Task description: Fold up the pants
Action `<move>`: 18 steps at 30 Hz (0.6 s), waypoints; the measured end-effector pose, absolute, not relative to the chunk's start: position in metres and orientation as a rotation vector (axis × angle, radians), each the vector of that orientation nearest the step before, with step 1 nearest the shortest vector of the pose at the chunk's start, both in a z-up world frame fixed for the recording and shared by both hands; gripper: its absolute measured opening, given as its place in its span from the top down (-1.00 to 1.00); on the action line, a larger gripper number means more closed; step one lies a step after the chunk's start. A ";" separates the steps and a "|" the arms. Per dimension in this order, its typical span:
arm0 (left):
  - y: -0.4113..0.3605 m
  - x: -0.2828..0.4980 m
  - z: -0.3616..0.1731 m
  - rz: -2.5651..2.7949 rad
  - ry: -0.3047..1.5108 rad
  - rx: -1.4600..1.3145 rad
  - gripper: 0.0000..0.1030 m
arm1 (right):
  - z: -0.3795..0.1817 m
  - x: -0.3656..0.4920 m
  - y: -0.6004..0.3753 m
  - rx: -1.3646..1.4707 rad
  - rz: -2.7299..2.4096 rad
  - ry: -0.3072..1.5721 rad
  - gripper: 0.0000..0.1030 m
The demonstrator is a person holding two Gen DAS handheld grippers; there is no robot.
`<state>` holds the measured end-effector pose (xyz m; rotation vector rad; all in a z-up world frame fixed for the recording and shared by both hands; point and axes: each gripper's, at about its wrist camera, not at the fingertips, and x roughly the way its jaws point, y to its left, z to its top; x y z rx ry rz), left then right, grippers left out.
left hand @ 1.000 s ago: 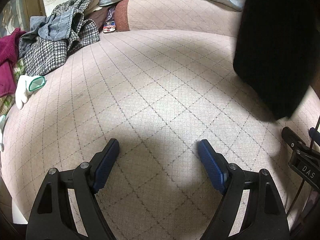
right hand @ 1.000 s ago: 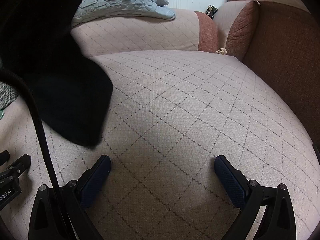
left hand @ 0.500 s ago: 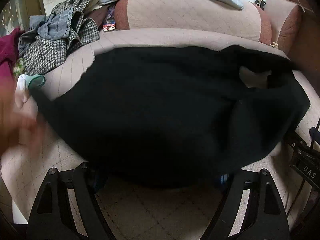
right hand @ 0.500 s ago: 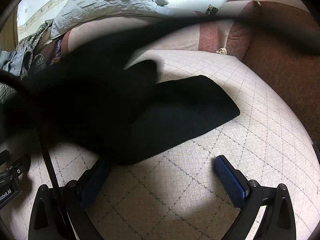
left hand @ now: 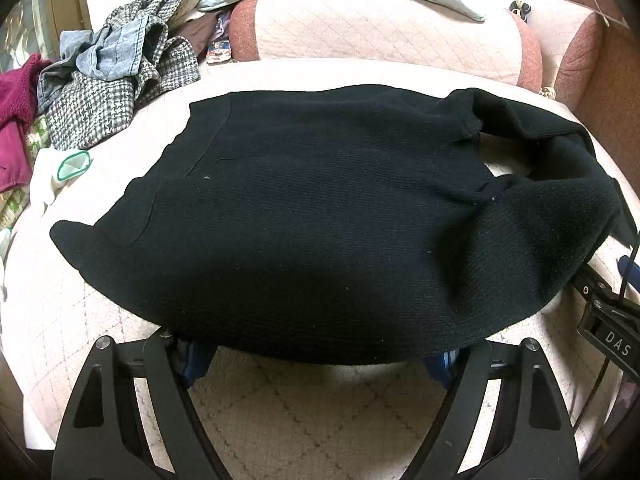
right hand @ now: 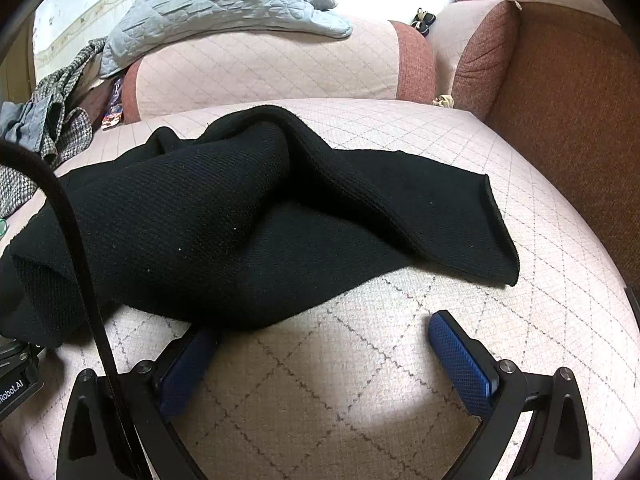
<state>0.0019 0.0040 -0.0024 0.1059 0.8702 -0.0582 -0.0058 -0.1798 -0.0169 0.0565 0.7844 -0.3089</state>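
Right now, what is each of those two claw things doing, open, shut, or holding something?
Left gripper: open, holding nothing; the black pants drape over its fingertips.
Right gripper: open, holding nothing; the pants' edge lies over its left fingertip.

In the left wrist view, the near hem of the black pants [left hand: 320,208] drapes over the tips of the left gripper [left hand: 320,354], hiding most of both blue pads. At the right edge of that frame another black tool [left hand: 608,328] is cut off; only the letters "DAS" show. In the right wrist view, the pants cover the tip of the right gripper's [right hand: 332,344] left pad, and a label [right hand: 12,392] at the lower left edge is clipped.
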 end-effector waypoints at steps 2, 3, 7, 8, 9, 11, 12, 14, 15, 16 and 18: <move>0.004 0.002 -0.002 -0.058 0.870 0.106 -0.62 | -0.017 -0.003 -0.175 0.057 -0.309 0.785 -0.99; 0.003 0.002 -0.002 -0.057 0.869 0.109 -0.62 | -0.018 -0.004 -0.180 0.056 -0.309 0.785 -0.99; 0.003 0.000 -0.002 -0.057 0.872 0.111 -0.62 | -0.020 -0.008 -0.186 0.056 -0.307 0.783 -0.99; 0.002 0.000 -0.002 -0.055 0.874 0.115 -0.62 | -0.020 -0.008 -0.186 0.056 -0.308 0.783 -0.99; 0.002 0.000 0.000 -0.060 0.885 0.121 -0.62 | -0.020 -0.008 -0.185 0.056 -0.308 0.784 -0.99; 0.001 -0.003 0.003 -0.083 0.915 0.137 -0.62 | -0.020 -0.008 -0.185 0.051 -0.309 0.787 -0.99; 0.001 -0.005 0.005 -0.109 0.936 0.150 -0.62 | -0.020 -0.008 -0.185 0.051 -0.307 0.787 -0.99; 0.005 -0.010 0.009 -0.158 0.951 0.146 -0.62 | -0.018 -0.009 -0.191 0.077 -0.277 0.787 -1.00; 0.011 -0.016 0.013 -0.184 0.947 0.107 -0.61 | -0.016 -0.012 -0.193 0.094 -0.239 0.785 -1.00; 0.015 -0.020 0.015 -0.195 0.942 0.081 -0.61 | -0.013 -0.016 -0.195 0.109 -0.192 0.783 -0.99; 0.025 -0.030 0.025 -0.224 0.936 0.018 -0.61 | -0.008 -0.020 -0.202 0.163 -0.137 0.803 -0.99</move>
